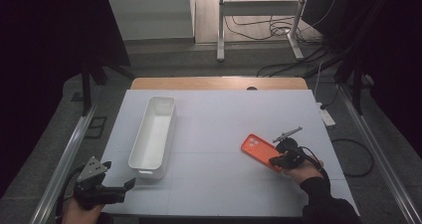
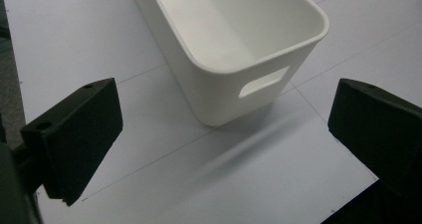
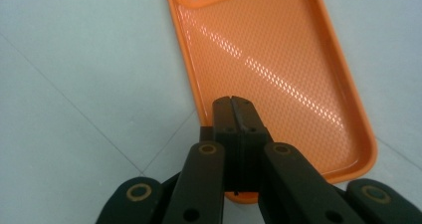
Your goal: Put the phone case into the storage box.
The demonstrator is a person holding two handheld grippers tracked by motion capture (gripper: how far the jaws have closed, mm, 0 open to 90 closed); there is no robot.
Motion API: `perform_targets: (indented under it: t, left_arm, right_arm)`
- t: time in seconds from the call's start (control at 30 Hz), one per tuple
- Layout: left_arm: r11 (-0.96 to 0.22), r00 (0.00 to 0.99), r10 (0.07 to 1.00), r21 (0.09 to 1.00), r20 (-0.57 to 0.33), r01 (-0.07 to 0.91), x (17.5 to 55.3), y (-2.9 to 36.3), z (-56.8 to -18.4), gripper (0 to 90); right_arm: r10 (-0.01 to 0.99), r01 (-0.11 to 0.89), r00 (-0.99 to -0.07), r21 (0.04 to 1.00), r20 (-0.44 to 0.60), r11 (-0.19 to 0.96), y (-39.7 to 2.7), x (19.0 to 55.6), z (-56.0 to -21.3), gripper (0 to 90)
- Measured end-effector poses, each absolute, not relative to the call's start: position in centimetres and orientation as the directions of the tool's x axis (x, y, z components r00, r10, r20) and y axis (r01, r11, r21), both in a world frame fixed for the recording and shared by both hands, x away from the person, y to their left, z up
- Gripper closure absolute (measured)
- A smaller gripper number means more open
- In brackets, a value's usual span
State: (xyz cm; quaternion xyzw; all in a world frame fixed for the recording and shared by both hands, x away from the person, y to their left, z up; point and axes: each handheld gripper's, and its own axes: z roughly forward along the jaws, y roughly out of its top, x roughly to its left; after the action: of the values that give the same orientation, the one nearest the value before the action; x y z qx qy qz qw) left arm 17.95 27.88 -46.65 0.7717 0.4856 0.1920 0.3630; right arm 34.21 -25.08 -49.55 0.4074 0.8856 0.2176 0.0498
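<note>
The orange phone case [image 1: 261, 151] lies flat on the white table [image 1: 219, 129], right of centre and toward the near edge, well apart from the long white bin [image 1: 153, 134] on the left. The case looks light, thin and somewhat flexible, with a glossy textured inside that could slip; its raised rim is the natural place to pinch, since the flat middle gives nothing to grip.

The right tool [image 3: 234, 104] has its jaws pressed together at the near short end of the case, apparently clamped on the rim there, though the rim itself is hidden under the jaws, so the bite may be shallow. A pinch at one end will probably let the case sag or swing when lifted.

The left tool [image 2: 219, 129] hovers at the near left corner of the table, jaws wide apart and holding nothing, aimed at the near end of the bin.
</note>
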Motion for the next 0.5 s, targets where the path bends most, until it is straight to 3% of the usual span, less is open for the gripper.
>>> perform_targets:
  t: [0.5]
  left_arm:
    - [-0.267, 0.455, 0.889, 0.746, -0.054, 0.610, 18.0, 27.8, -46.7, 1.6]
  right_arm:
    - [0.696, 0.667, -0.710, 0.421, 0.108, 0.615, -22.9, 33.4, -49.8, 89.6]
